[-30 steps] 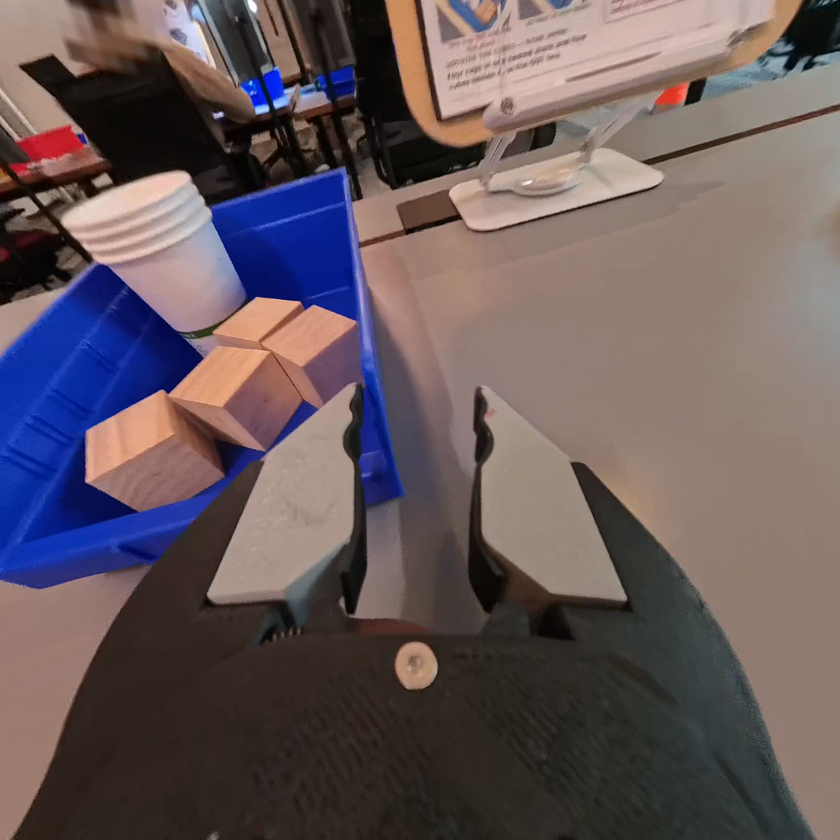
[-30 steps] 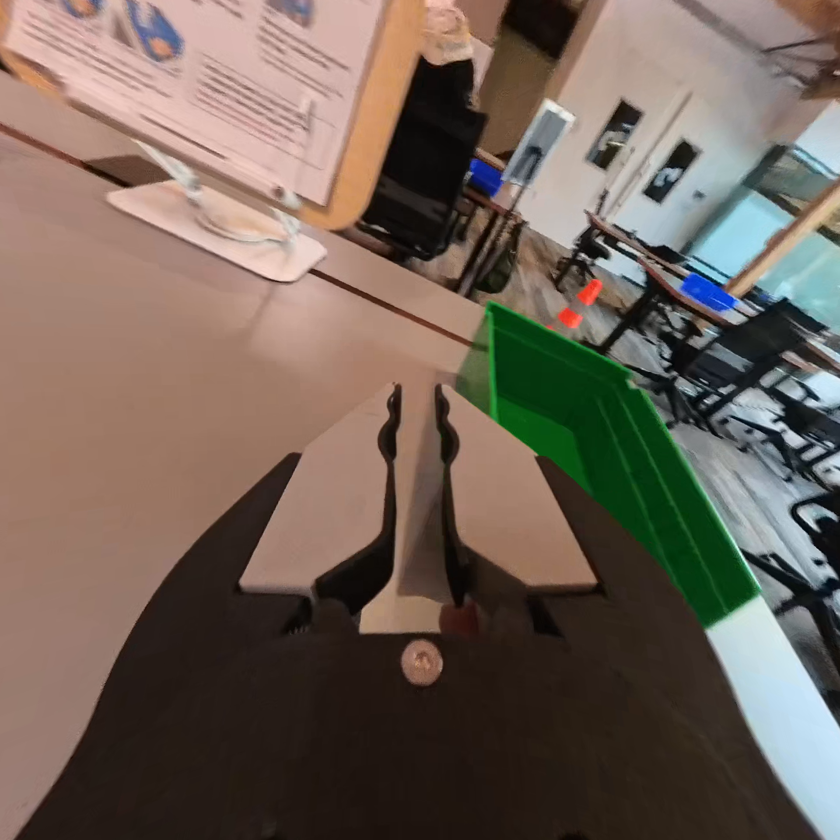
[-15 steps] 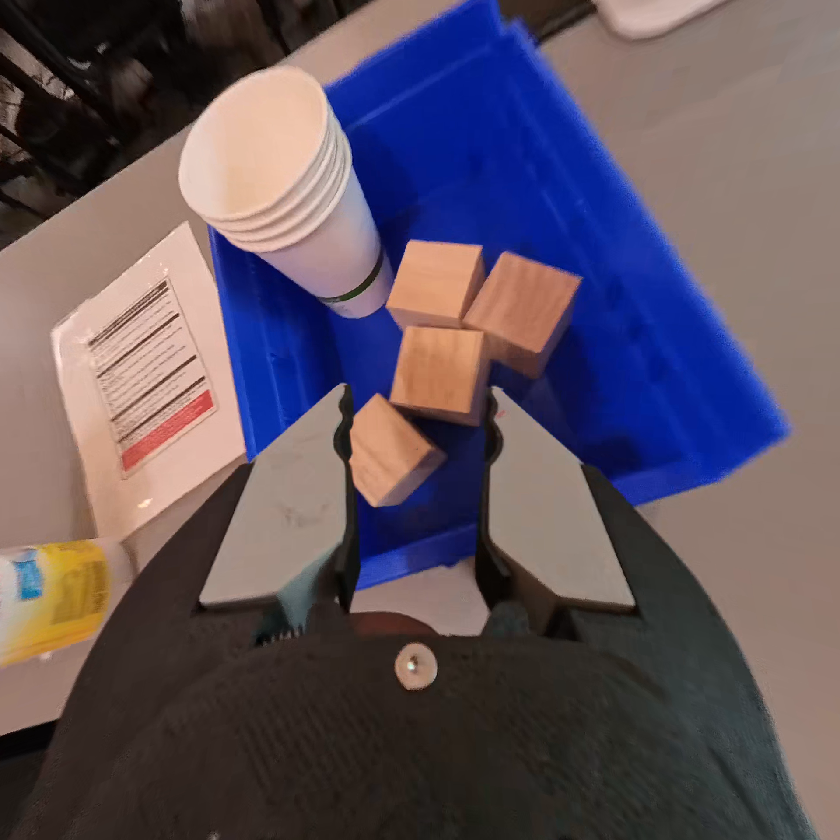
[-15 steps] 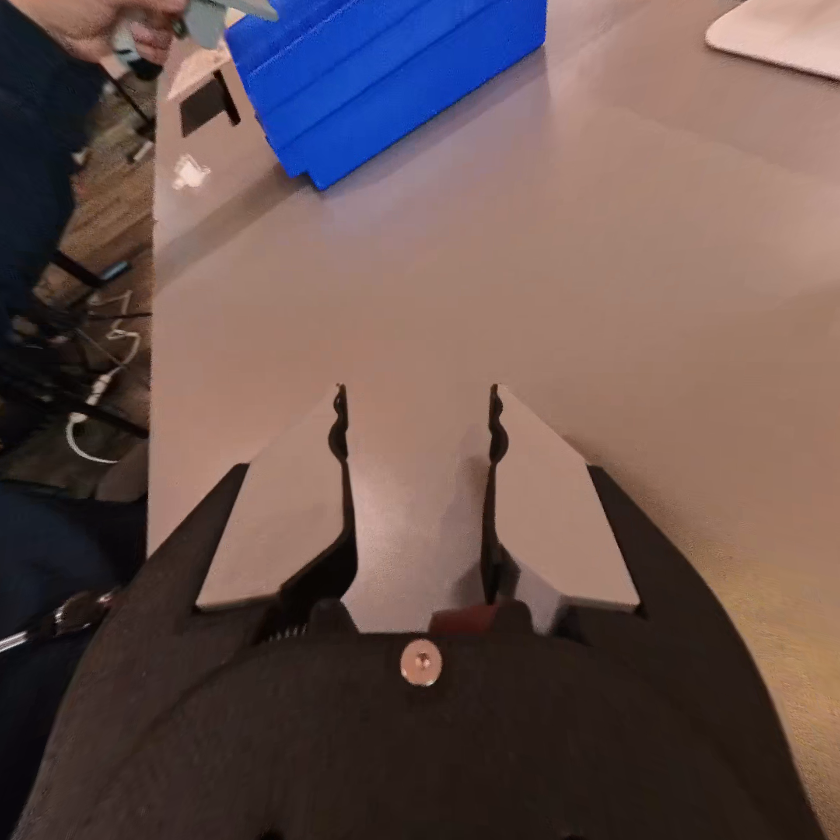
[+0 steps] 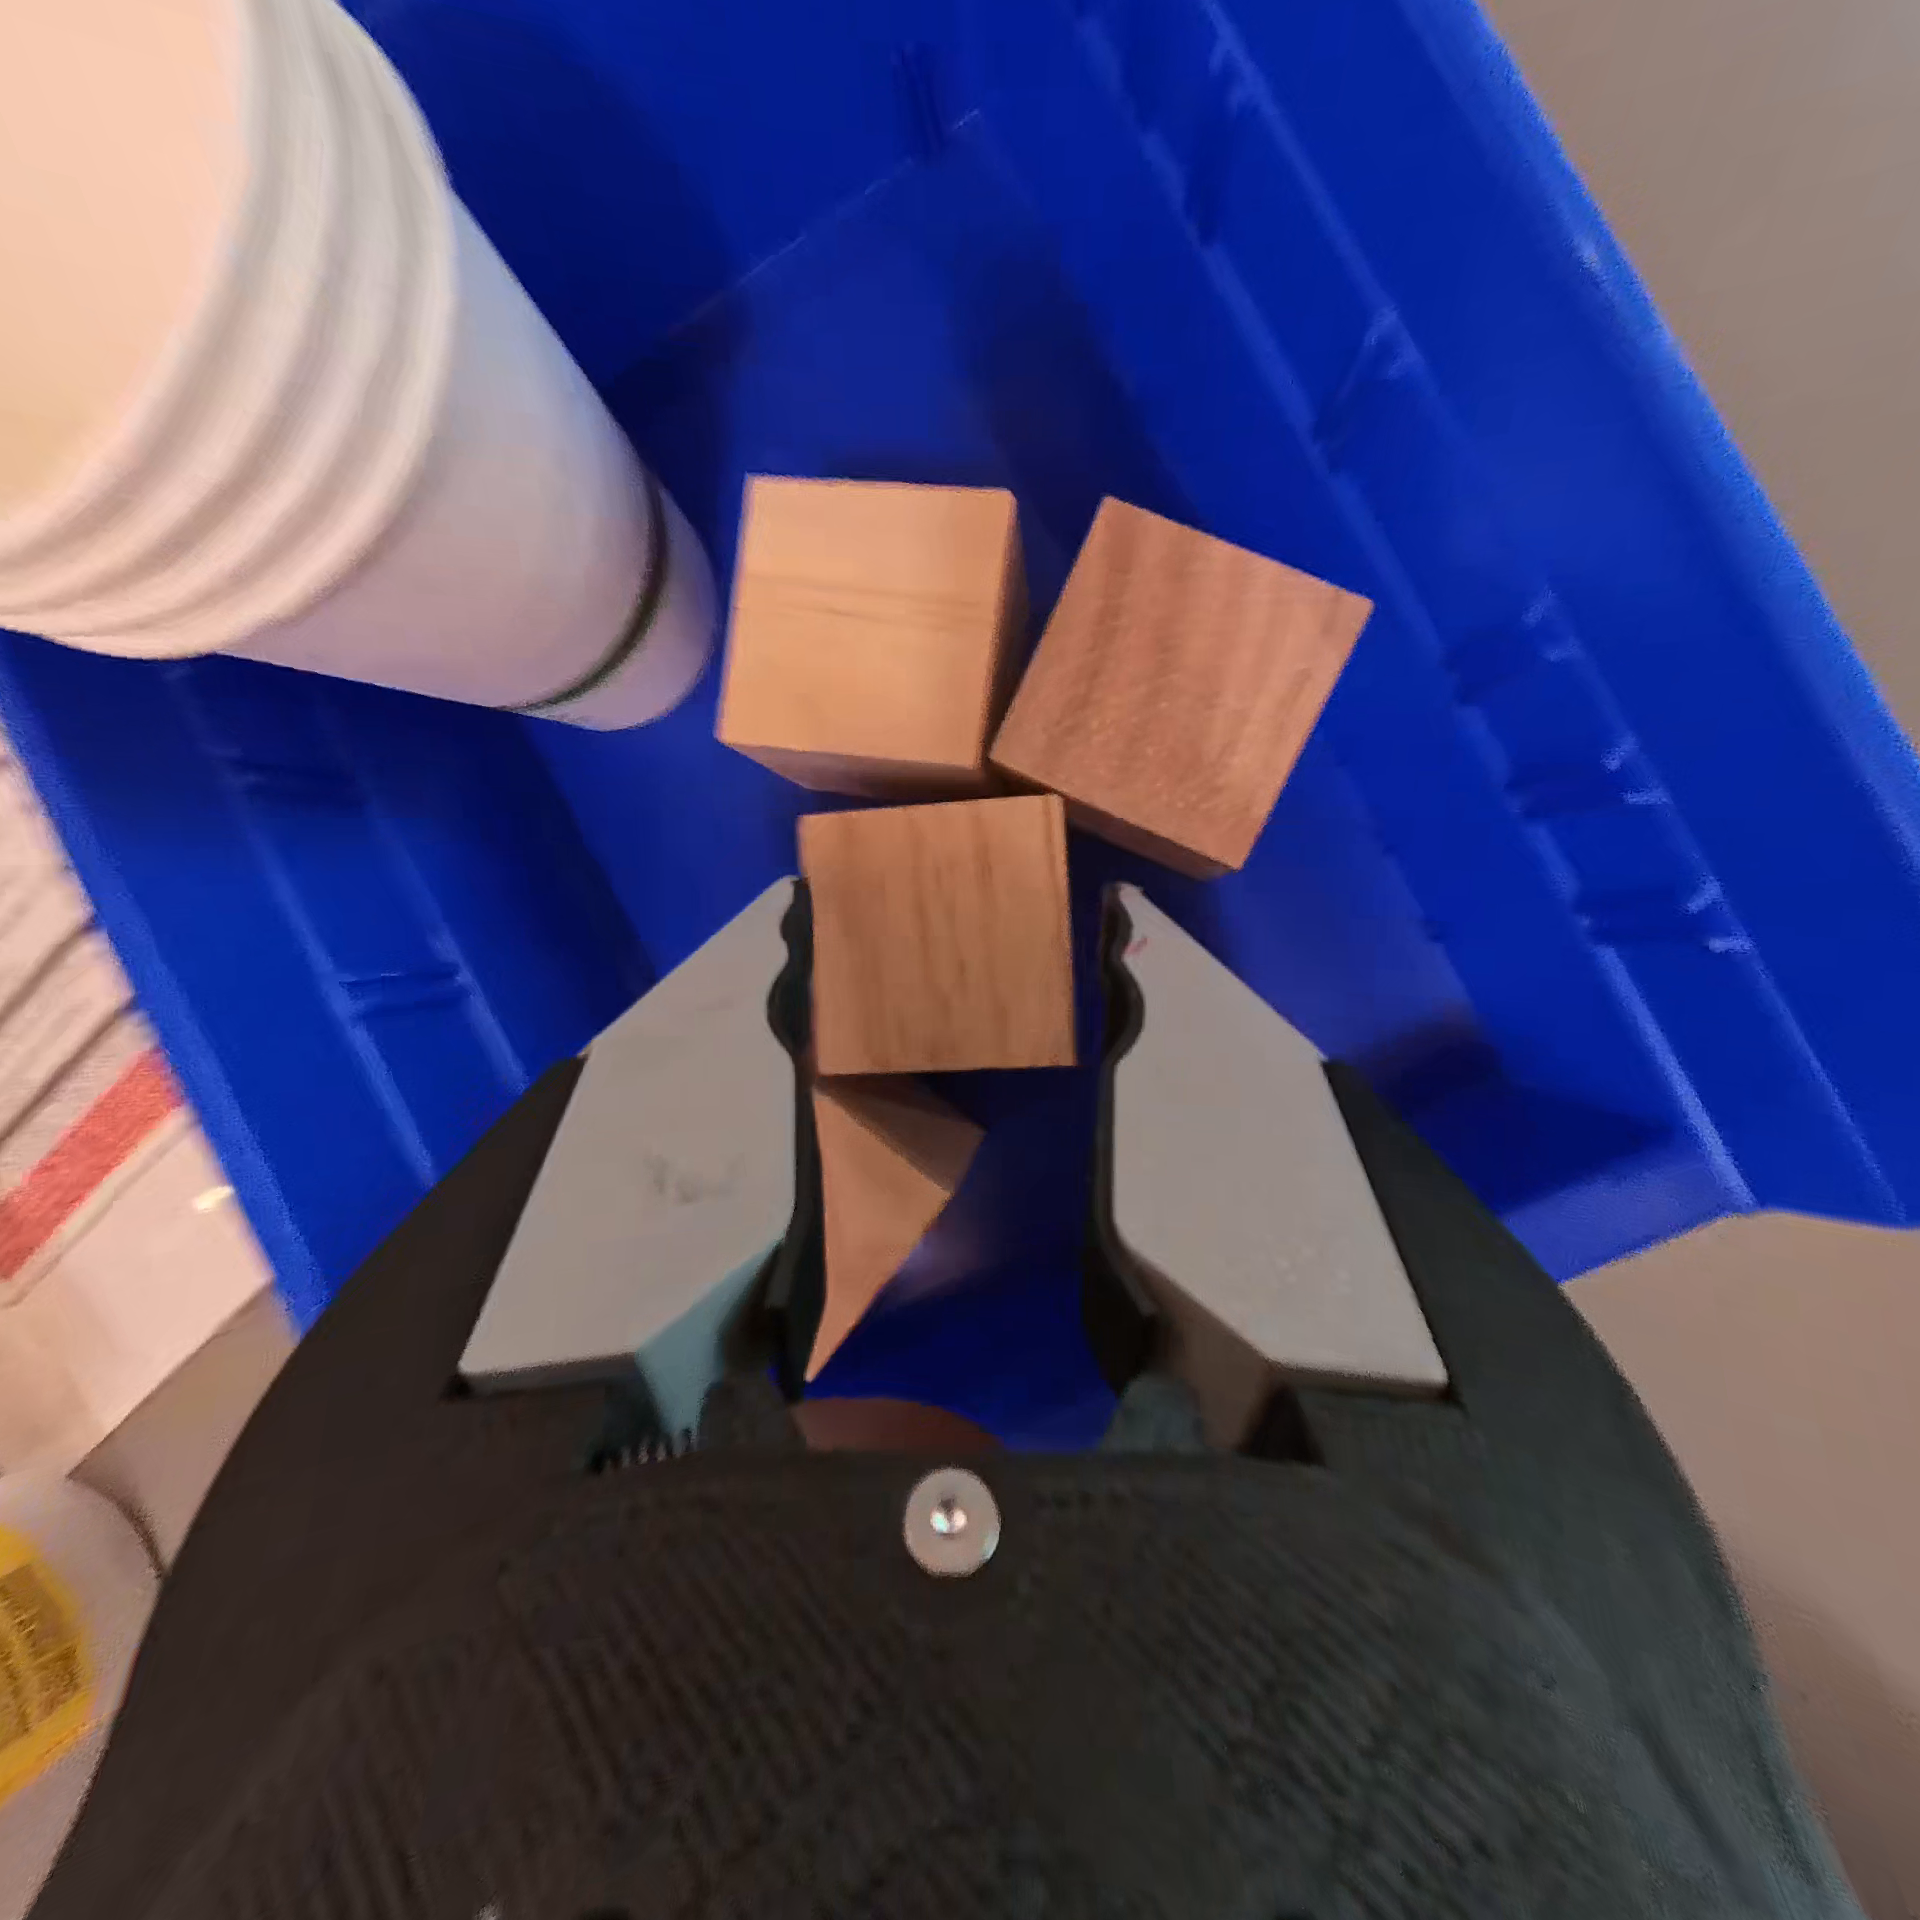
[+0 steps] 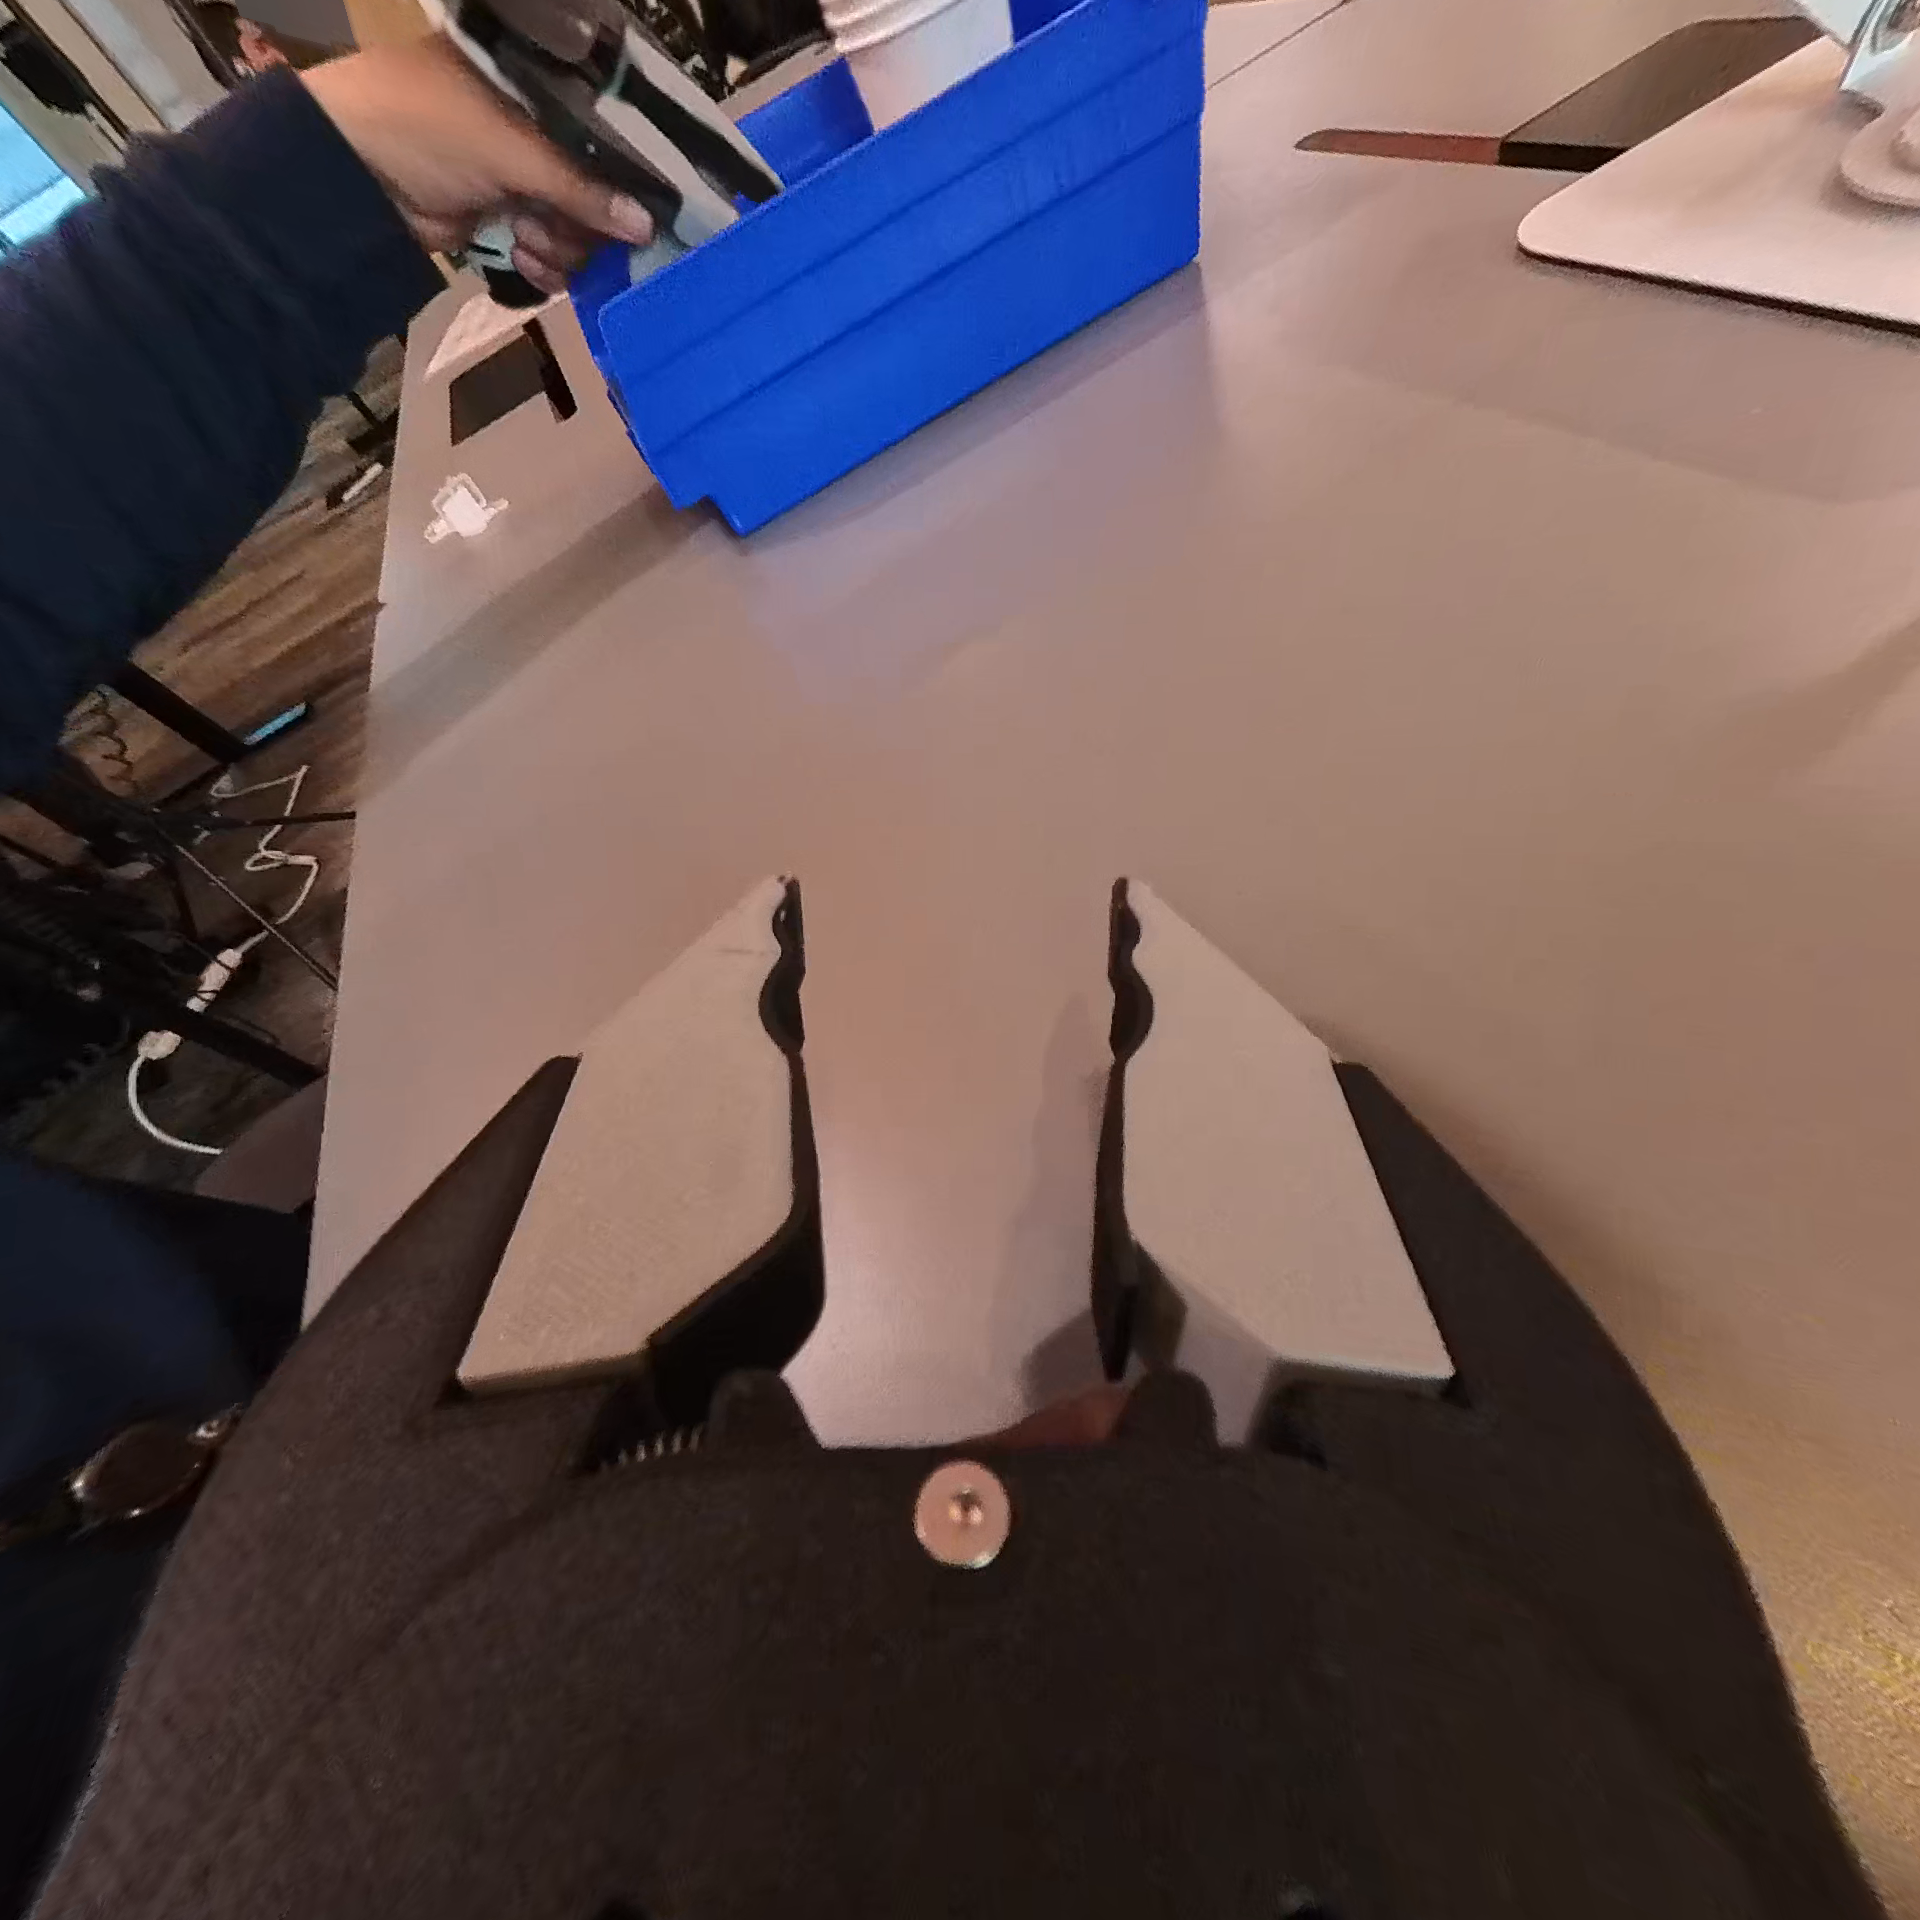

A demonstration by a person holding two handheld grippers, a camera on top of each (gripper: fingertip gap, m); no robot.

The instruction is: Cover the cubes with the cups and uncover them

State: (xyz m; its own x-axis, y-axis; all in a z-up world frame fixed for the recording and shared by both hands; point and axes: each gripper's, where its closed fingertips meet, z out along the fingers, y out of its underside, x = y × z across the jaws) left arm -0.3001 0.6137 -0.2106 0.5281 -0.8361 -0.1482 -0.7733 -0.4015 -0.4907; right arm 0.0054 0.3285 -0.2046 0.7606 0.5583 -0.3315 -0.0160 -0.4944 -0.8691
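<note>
Jaws of the left gripper (image 5: 951,914) stand spread inside the blue bin (image 5: 1558,623), straddling one wooden cube (image 5: 940,940). The left finger (image 5: 707,1143) lies against or just beside the cube's left face, while a strip of blue shows between the cube's right face and the right finger (image 5: 1226,1143), so the cube is not pinched. A second cube (image 5: 873,1205) lies nearer the gripper body, tilted, partly hidden under the left finger. Two more cubes sit just beyond the straddled one: one (image 5: 873,613) at centre, one (image 5: 1174,686) turned at an angle to its right, the pair touching each other along an edge. A stack of white paper cups (image 5: 312,416) leans at the upper left, its base close to the centre cube. Outside the bin's left wall lie a white sheet with a red bar (image 5: 73,1143) and a yellow-labelled object (image 5: 31,1662) on the desk (image 5: 1766,1455).

Jaws of the right gripper (image 6: 956,914) are likewise spread, with nothing between them, poised above bare desk well apart from the bin. In this view the person's hand (image 6: 488,177) holds the left gripper at the bin's near corner, and a white stand base (image 6: 1714,208) rests at the upper right.
</note>
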